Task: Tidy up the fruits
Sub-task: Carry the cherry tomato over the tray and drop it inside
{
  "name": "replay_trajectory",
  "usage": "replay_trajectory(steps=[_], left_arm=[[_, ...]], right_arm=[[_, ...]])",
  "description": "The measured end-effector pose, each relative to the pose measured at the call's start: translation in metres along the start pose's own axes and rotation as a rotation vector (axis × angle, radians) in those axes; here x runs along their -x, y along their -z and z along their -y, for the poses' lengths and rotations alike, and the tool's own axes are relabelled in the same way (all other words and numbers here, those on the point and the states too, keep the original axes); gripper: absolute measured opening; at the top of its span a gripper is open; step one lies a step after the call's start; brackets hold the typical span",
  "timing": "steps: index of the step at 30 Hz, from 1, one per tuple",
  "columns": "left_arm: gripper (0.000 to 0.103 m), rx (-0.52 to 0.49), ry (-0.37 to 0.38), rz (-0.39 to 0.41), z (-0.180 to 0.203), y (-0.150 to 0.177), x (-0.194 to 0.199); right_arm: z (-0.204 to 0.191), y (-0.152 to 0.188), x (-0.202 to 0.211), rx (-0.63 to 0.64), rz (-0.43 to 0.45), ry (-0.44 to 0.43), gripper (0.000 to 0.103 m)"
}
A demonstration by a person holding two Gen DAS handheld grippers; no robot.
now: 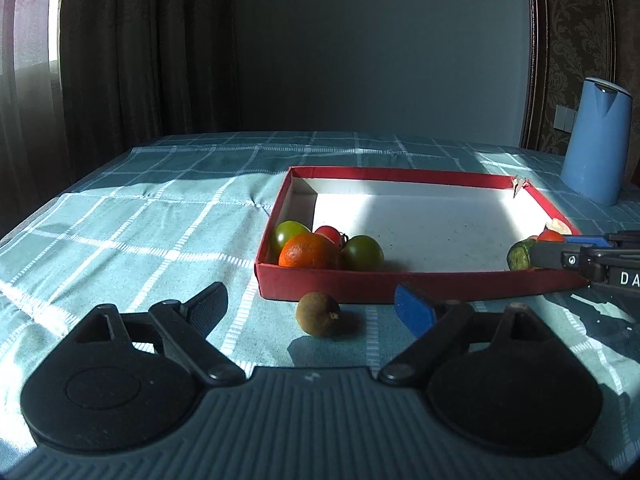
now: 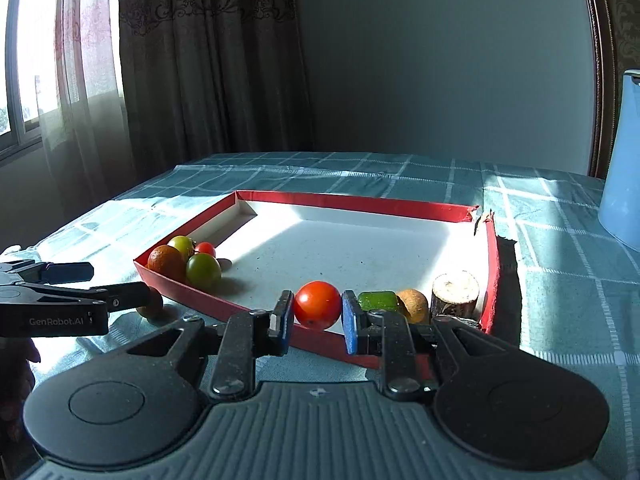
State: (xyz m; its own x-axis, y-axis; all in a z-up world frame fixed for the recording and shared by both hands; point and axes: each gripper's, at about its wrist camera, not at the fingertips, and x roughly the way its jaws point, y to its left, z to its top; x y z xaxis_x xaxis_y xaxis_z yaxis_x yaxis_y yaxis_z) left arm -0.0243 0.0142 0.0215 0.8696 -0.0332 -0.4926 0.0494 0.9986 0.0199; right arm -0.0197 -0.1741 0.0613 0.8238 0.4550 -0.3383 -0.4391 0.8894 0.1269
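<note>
A red box [image 1: 328,284] with a white floor sits on the checked cloth. Its near left corner holds an orange [image 1: 306,251], two green tomatoes [image 1: 362,253] and a small red tomato [image 1: 329,233]. A brown kiwi [image 1: 318,314] lies on the cloth just outside the box, between the wide-open fingers of my left gripper [image 1: 316,304]. My right gripper [image 2: 316,316] is shut on a red tomato [image 2: 317,305] just above the box's near right part. Beside it lie a green piece [image 2: 377,301], a brown fruit [image 2: 414,304] and a stub of wood [image 2: 455,292].
A blue jug [image 1: 596,140] stands at the back right of the table. The box's far right corner [image 2: 478,216] is torn. Curtains and a window are at the left; a plain wall is behind the table.
</note>
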Motion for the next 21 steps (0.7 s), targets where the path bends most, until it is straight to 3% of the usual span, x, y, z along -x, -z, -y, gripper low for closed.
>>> replay_trajectory(steps=[5, 9, 14, 21], left_arm=[[0.090, -0.078, 0.041, -0.018, 0.030, 0.007, -0.003], [0.090, -0.133, 0.013, -0.066, 0.041, 0.012, -0.015], [0.090, -0.121, 0.008, -0.116, 0.039, 0.014, -0.023], [0.092, -0.107, 0.015, -0.124, 0.036, 0.014, -0.024]], right_arm=[[0.007, 0.001, 0.006, -0.023, 0.019, 0.008, 0.025], [0.009, -0.007, 0.013, -0.024, 0.048, 0.017, 0.025], [0.017, -0.024, 0.011, -0.027, 0.061, 0.048, 0.025], [0.038, -0.037, -0.023, -0.039, -0.006, 0.141, 0.025]])
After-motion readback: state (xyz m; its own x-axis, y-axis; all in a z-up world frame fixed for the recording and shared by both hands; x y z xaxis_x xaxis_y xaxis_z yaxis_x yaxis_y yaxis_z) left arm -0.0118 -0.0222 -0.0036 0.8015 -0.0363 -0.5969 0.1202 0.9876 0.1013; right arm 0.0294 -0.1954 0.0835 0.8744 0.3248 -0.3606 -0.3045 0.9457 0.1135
